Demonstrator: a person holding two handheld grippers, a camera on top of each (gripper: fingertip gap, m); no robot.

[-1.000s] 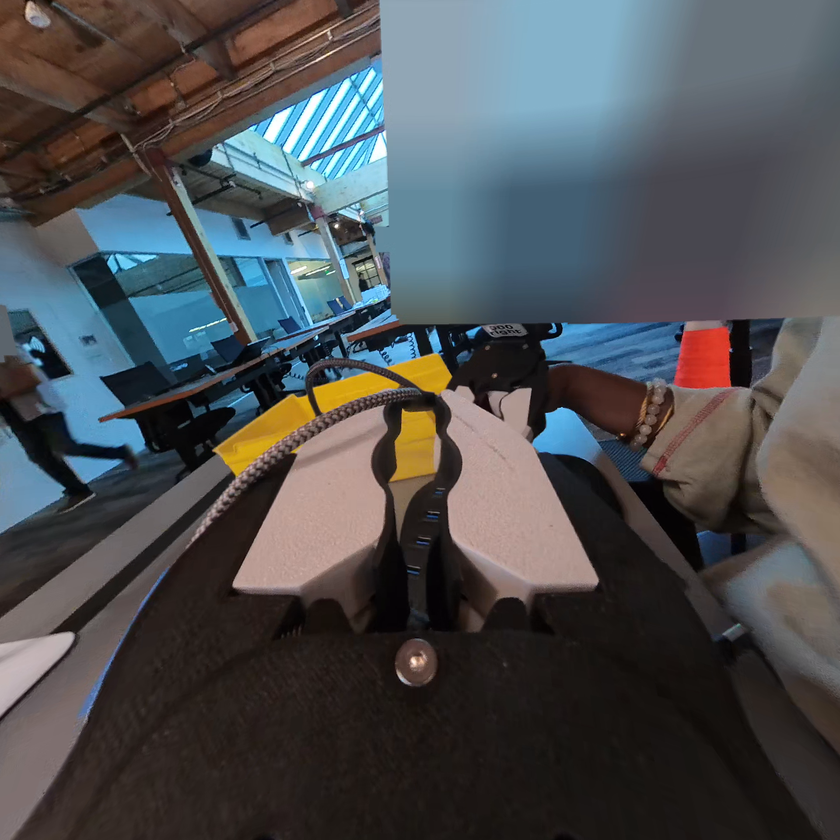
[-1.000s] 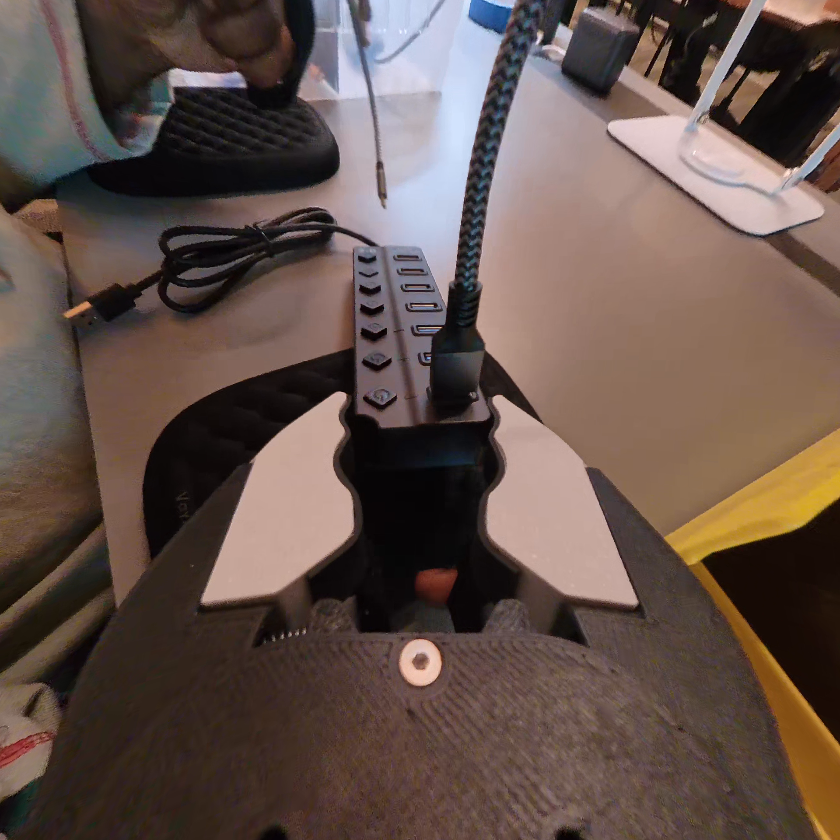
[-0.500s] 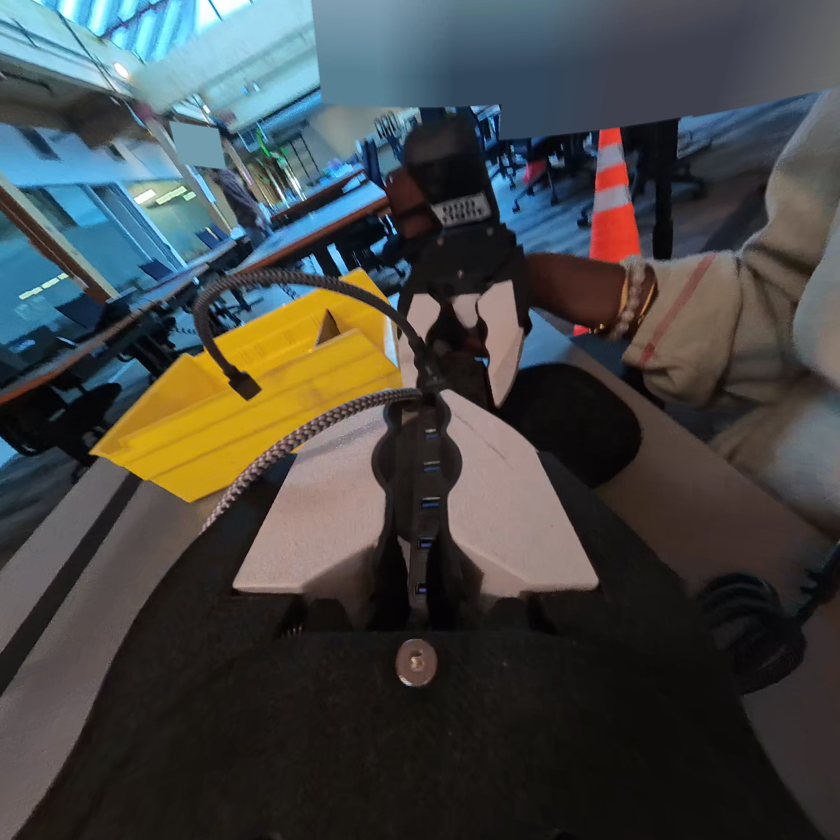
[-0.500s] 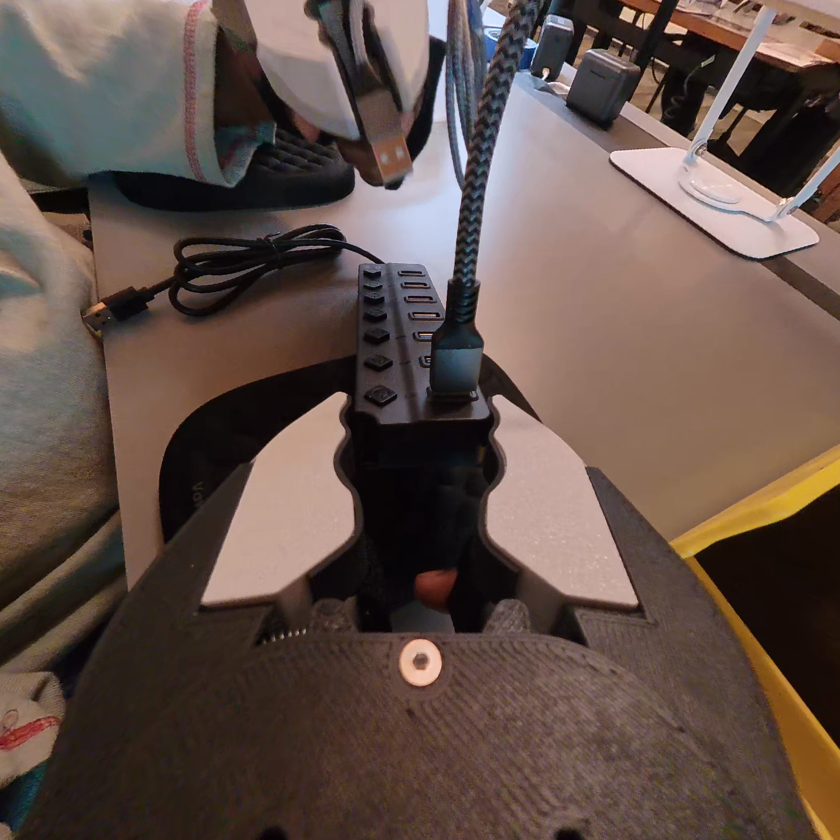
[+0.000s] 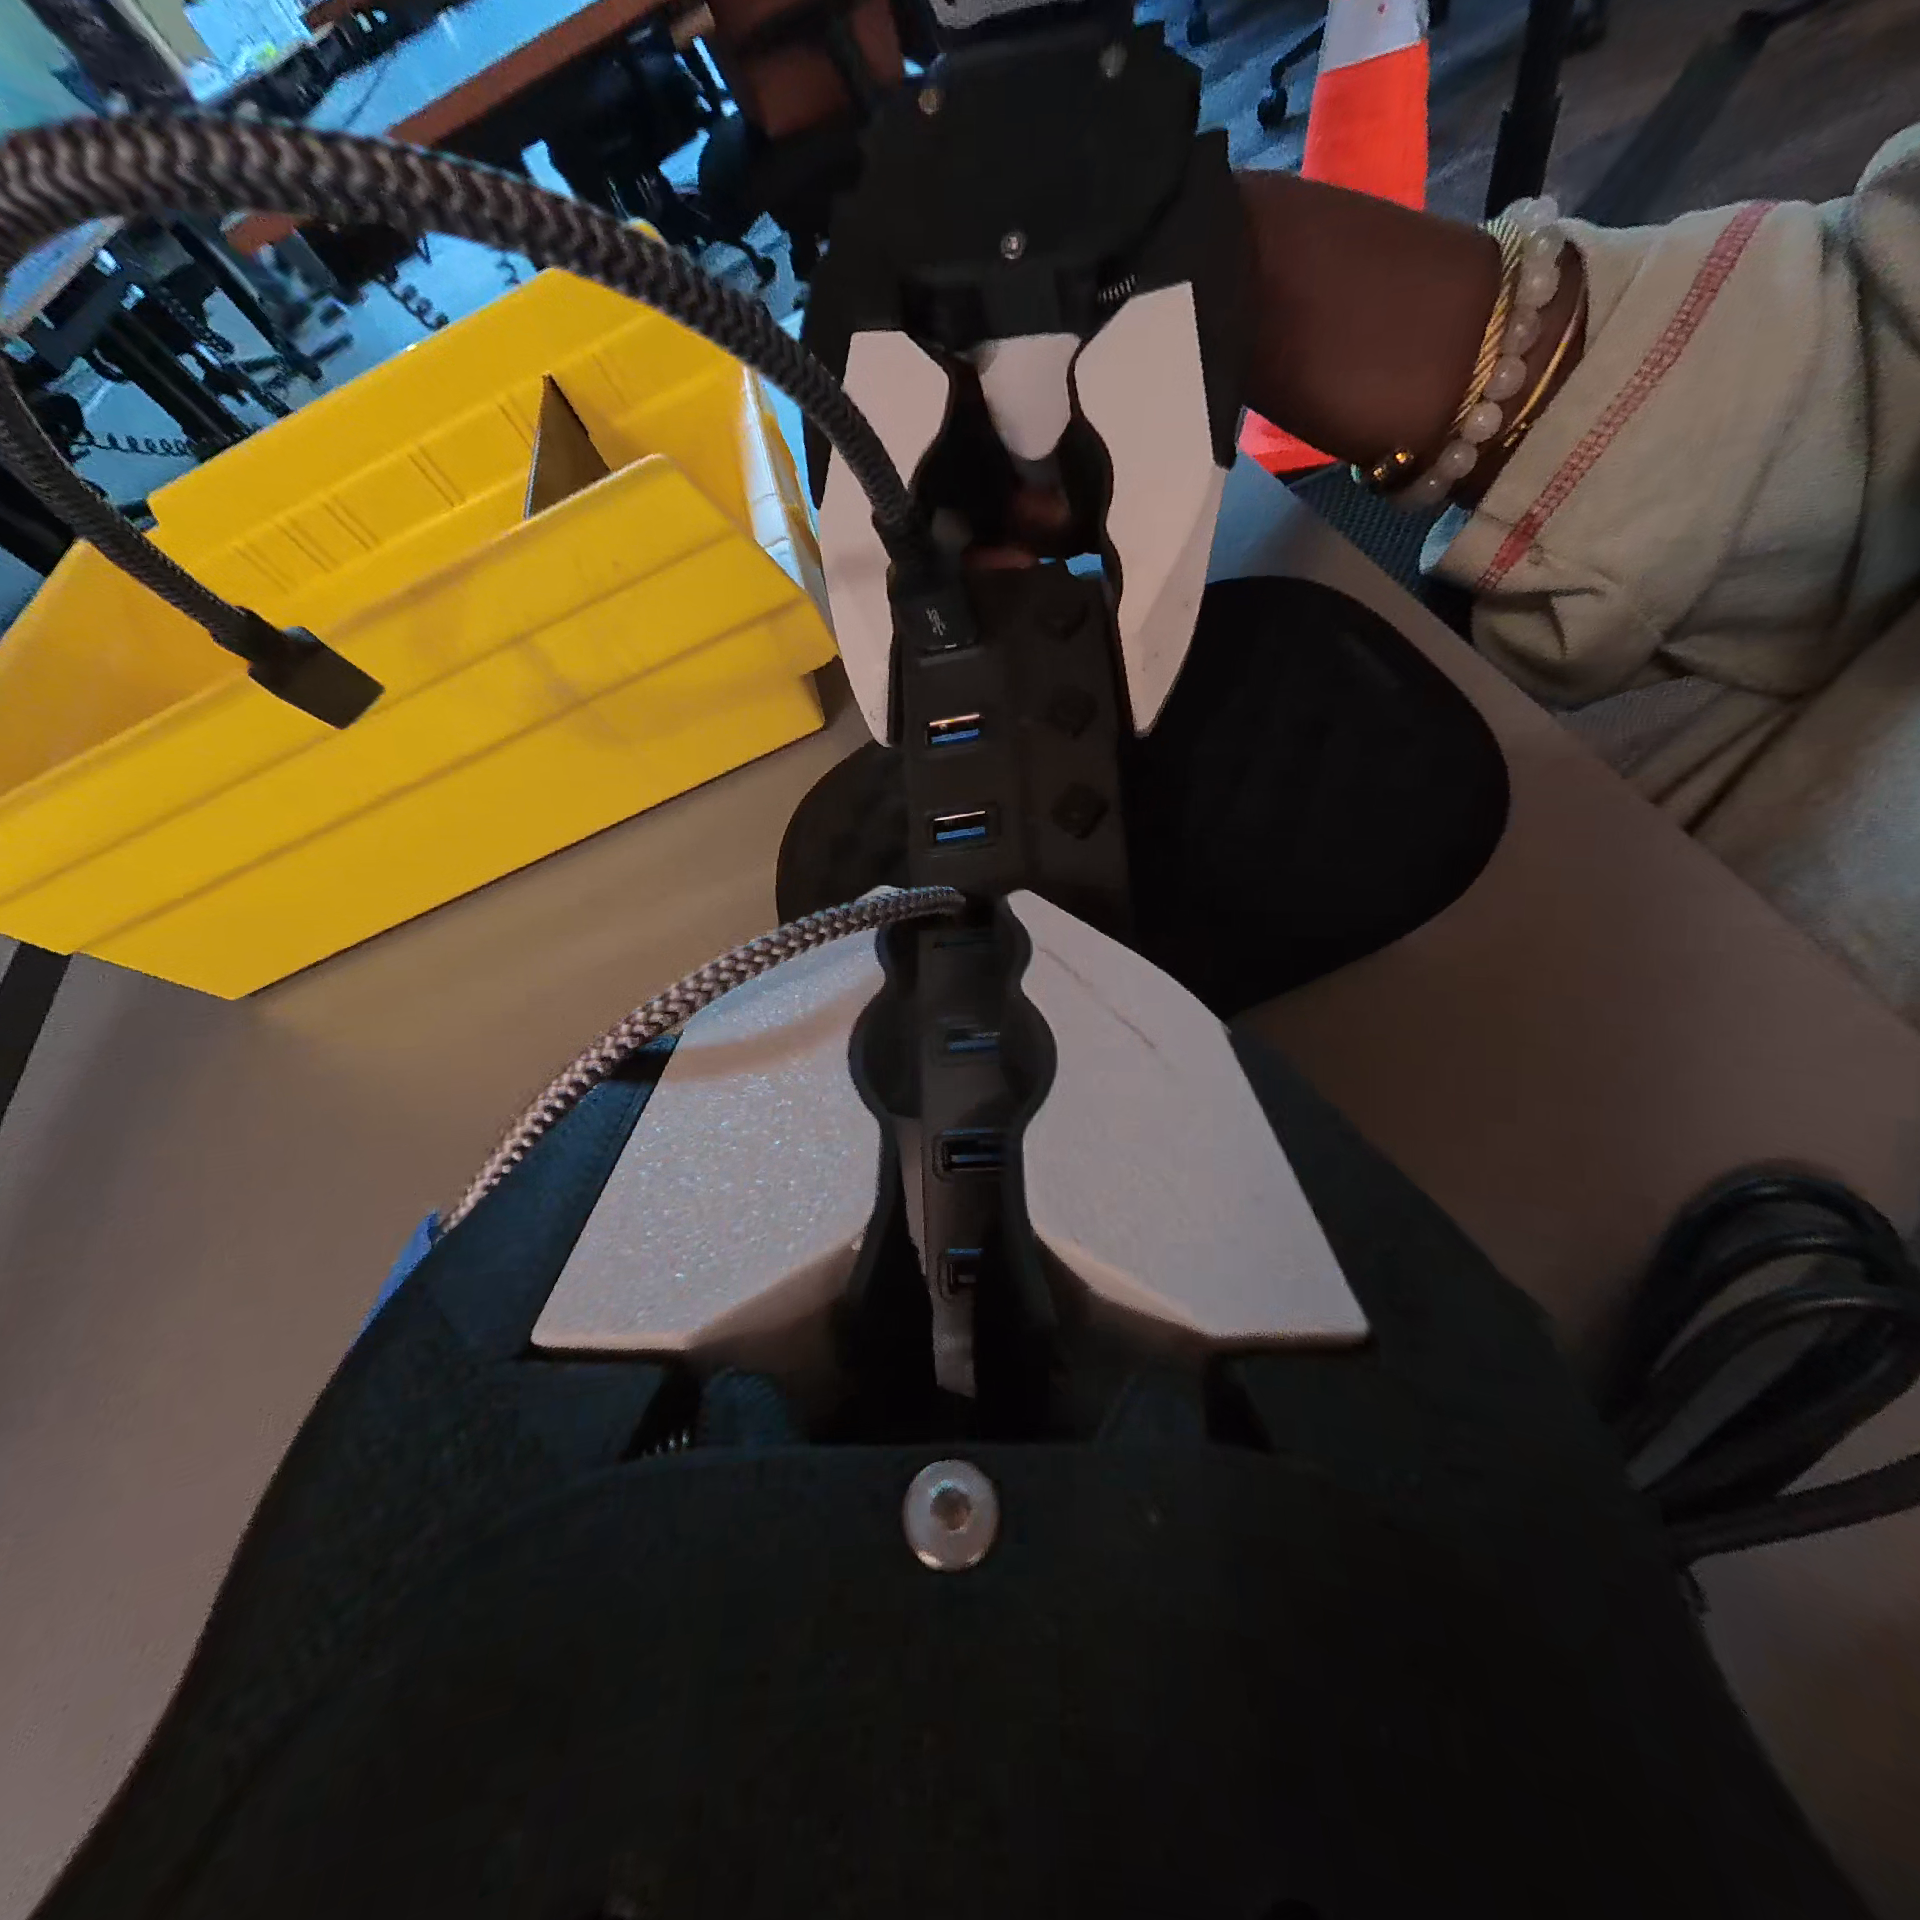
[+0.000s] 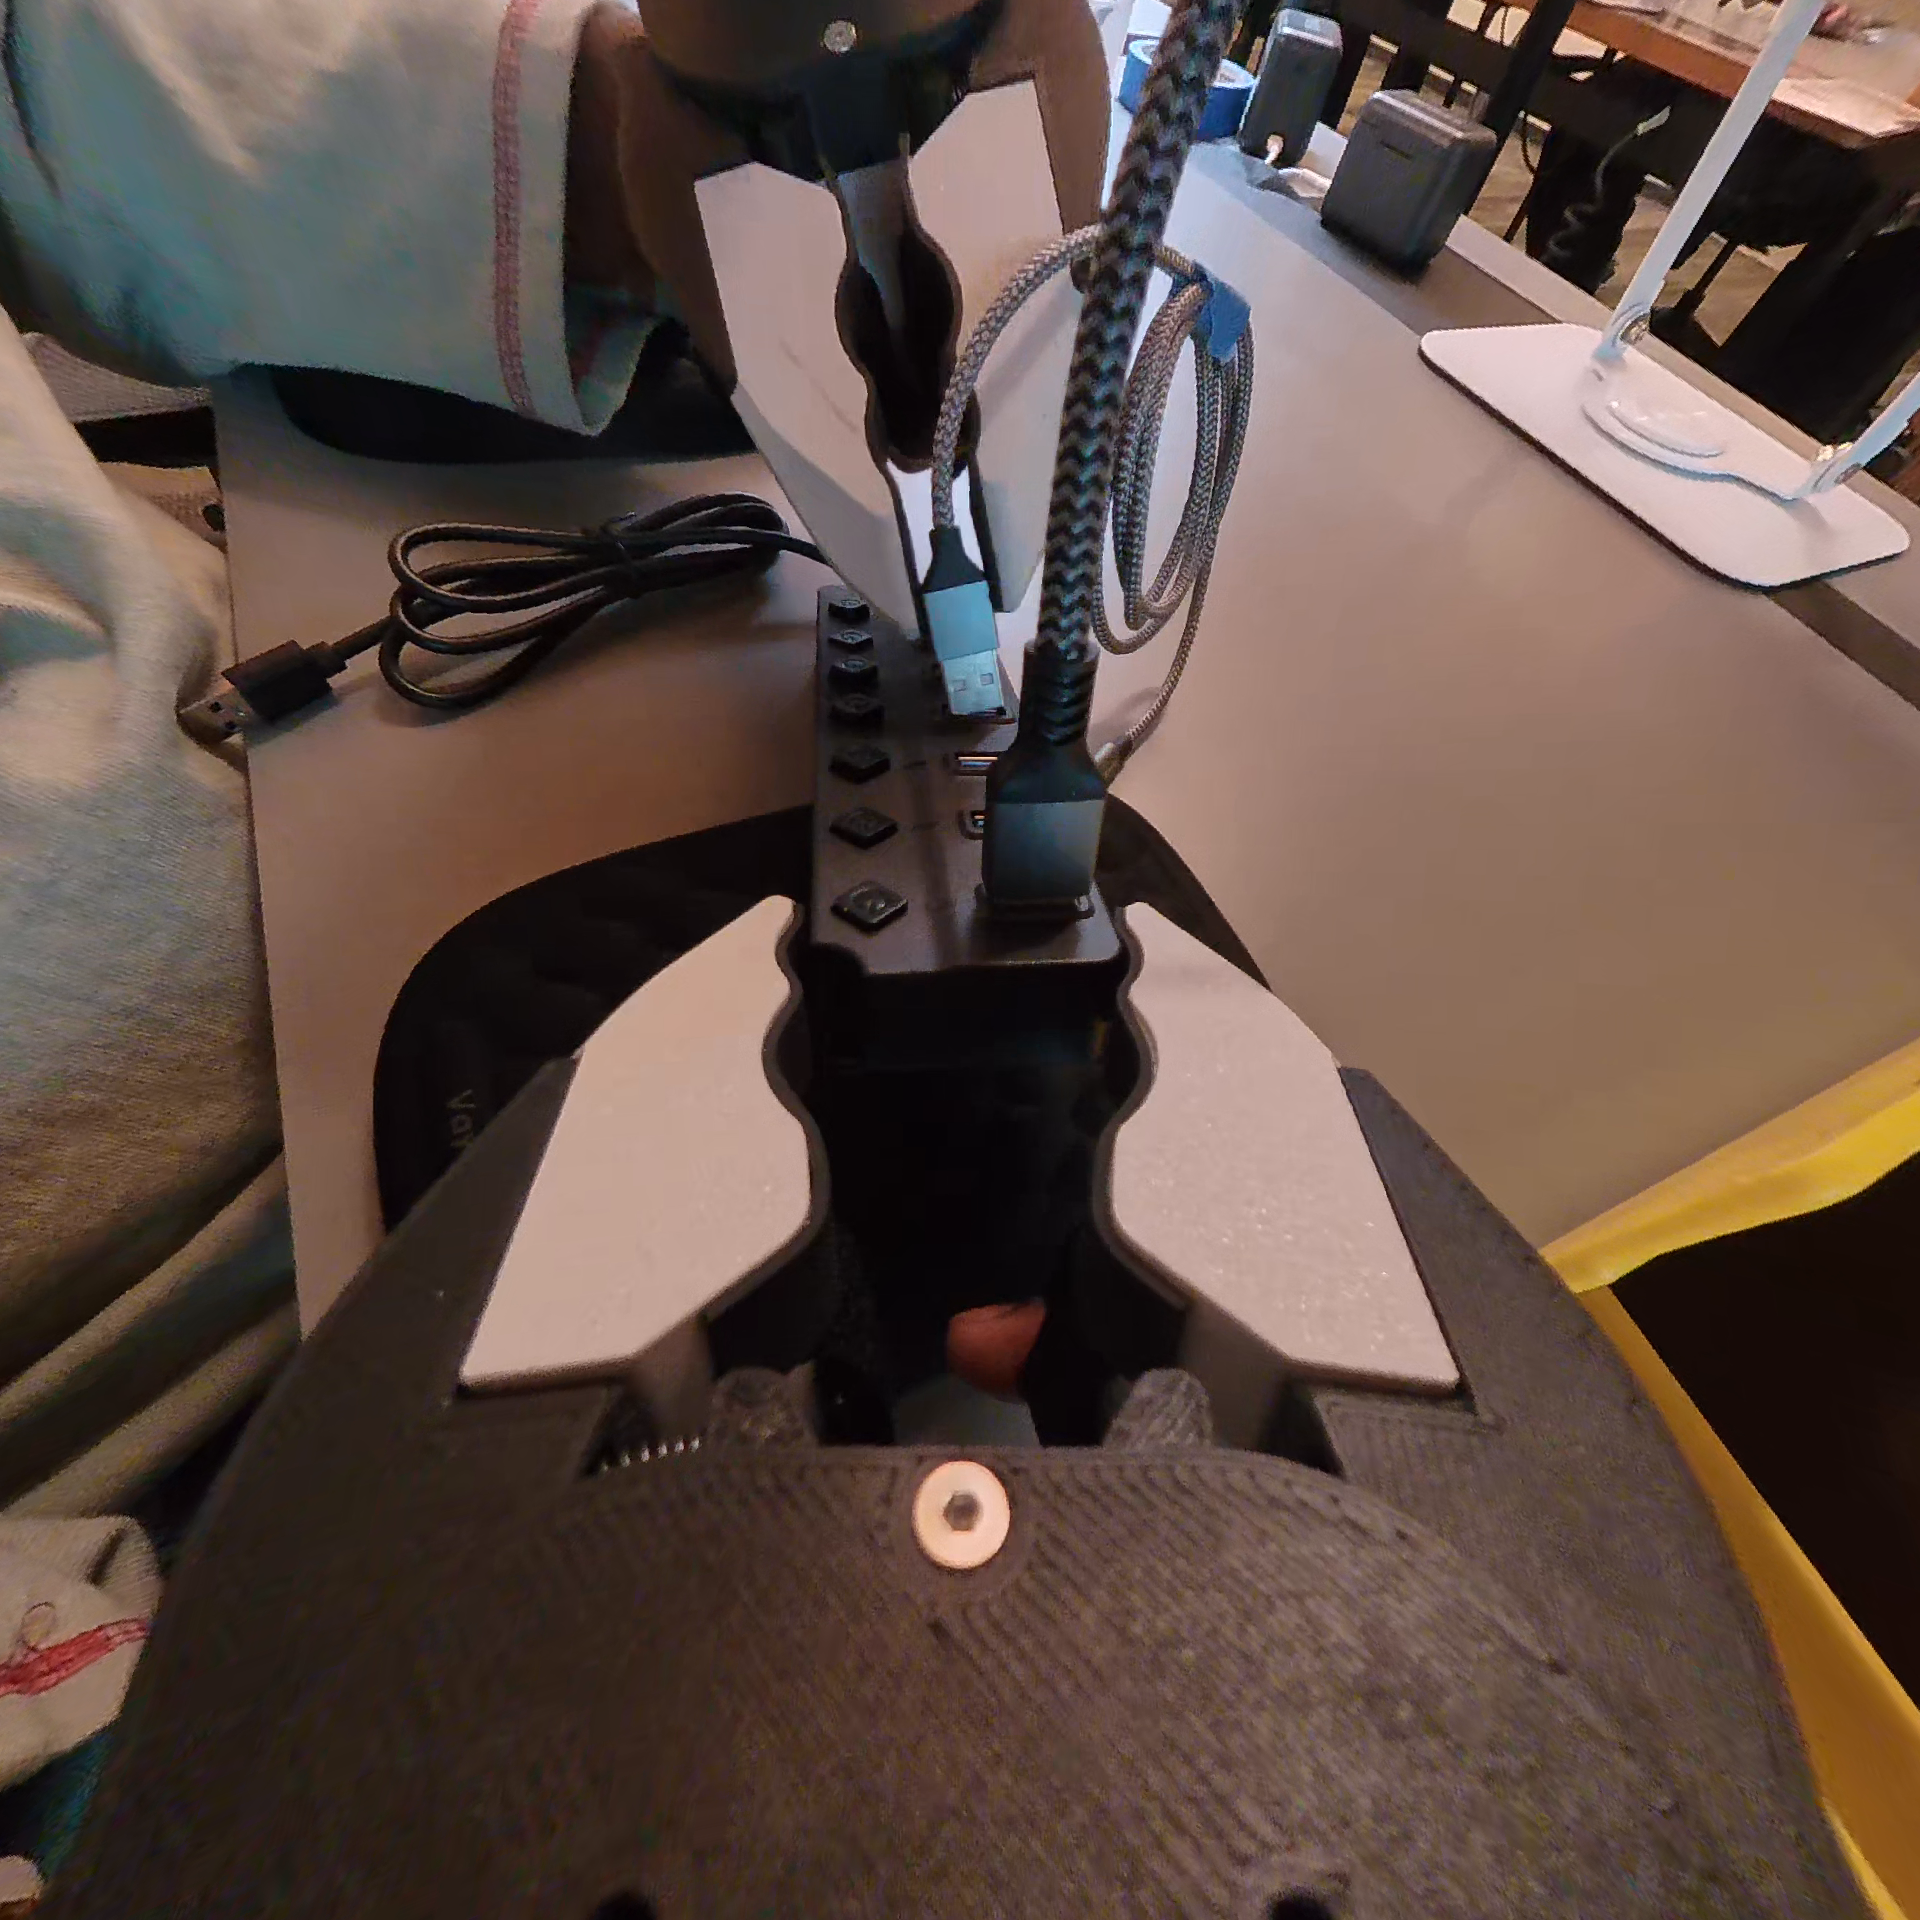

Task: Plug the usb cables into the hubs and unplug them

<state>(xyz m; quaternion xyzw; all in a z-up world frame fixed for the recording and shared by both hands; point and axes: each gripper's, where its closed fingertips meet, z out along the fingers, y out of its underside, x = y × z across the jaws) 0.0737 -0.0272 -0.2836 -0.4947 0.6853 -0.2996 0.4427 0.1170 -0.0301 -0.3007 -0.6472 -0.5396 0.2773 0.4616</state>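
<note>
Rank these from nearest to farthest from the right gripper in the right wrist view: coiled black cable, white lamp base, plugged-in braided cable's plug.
1. plugged-in plug, just ahead of the right gripper.
2. coiled black cable, ahead left.
3. white lamp base, far right.

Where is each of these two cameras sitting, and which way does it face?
Left wrist view: rides the left gripper, facing along the black USB hub toward the right gripper, a yellow bin and a sleeve.
Right wrist view: rides the right gripper, facing back along the hub toward the left gripper holding a braided cable's plug.
Both share hub, grippers, grey table.
</note>
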